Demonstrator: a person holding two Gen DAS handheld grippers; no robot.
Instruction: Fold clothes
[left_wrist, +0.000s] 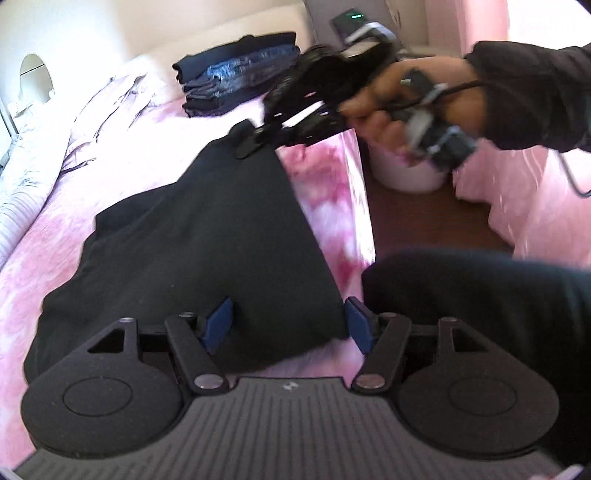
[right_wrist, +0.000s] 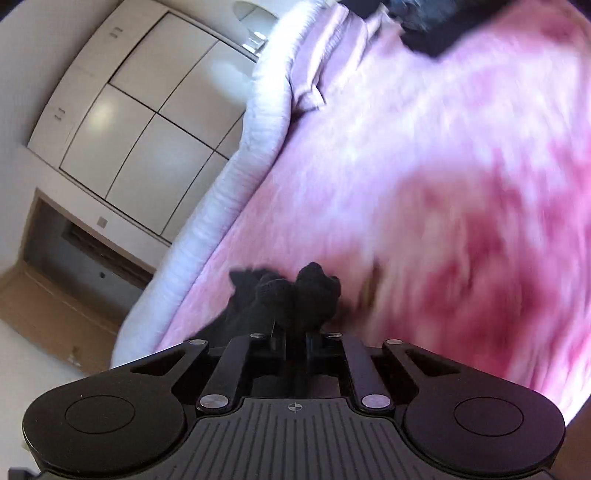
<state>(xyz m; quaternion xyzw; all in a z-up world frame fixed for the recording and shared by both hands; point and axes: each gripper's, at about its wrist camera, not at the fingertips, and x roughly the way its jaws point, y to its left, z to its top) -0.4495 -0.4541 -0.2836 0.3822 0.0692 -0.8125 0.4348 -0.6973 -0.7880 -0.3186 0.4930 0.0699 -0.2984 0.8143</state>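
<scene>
A: Starting at the left gripper (left_wrist: 289, 326): spread apart, blue pads either side of the near end of the black garment (left_wrist: 192, 236), pressing on nothing.

B: And at the right gripper (right_wrist: 293, 328)?

A: Clamped tight on a bunch of the same black cloth, at the far end. Carried by a hand (left_wrist: 406, 99) in a dark sleeve.

B: So stretched between the two?

A: Looks so. Running lengthwise straight away from the left gripper toward the right one, flat on the pink tie-dye bedspread (left_wrist: 48, 266), close along the bed's right edge.

B: Nearer for the near end?

A: Left, plainly, straddling it now. Probably needs only to close there before folding end to end.

B: Room to move?

A: Plenty leftward across bare bedspread, up to the crumpled pale quilt (left_wrist: 33, 173). Little rightward: off the edge, down to wooden floor (left_wrist: 424, 218) and a white tub (left_wrist: 406, 173). Beyond the far end, a stack of folded clothes (left_wrist: 236, 85), near but apart from the garment. Best to keep the fold short of that stack and off the edge, to avoid slipping down.
</scene>
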